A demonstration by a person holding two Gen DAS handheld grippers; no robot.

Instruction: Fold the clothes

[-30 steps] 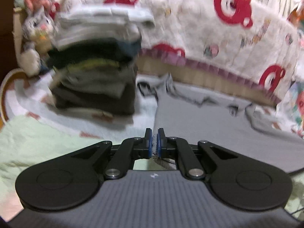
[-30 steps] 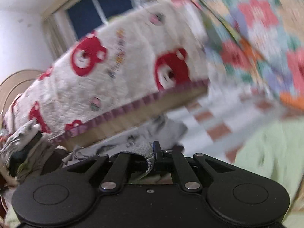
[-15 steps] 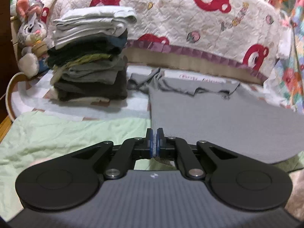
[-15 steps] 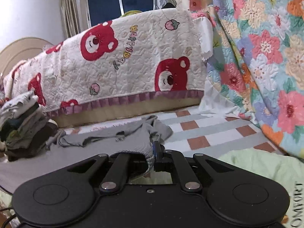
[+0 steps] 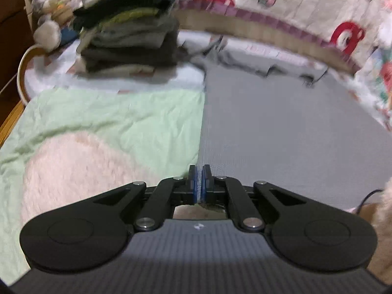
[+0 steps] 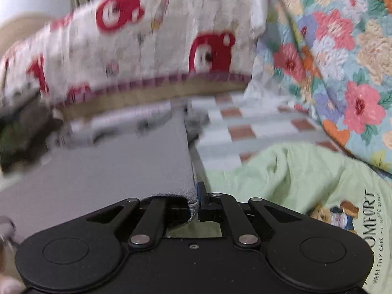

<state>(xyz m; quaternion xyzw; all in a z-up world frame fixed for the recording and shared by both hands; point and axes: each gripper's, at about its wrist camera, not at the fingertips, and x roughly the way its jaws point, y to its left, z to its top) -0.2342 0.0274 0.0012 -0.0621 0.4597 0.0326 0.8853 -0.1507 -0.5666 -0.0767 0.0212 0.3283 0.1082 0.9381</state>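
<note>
A grey garment point(image 5: 281, 122) lies spread flat over the bed, its far end with sleeves crumpled near the bear-print quilt. My left gripper point(image 5: 199, 183) is shut on the garment's near left corner, the cloth edge pinched between the blue pads. In the right wrist view the same grey garment point(image 6: 110, 171) stretches away to the left, and my right gripper point(image 6: 196, 201) is shut on its near right corner, with the hem draped over the left finger. Both grippers point down toward the bed.
A tall stack of folded clothes point(image 5: 129, 31) stands at the back left, beside a plush rabbit point(image 5: 49, 12). A light green blanket point(image 5: 110, 122) covers the near bed. A bear-print quilt point(image 6: 147, 36) lines the back and a floral quilt point(image 6: 343, 61) hangs at the right.
Both grippers have tipped downward and sunk toward the bed, still holding the garment's corners. The garment now lies flatter and more stretched out. The clothes stack has slid up in the left view.
</note>
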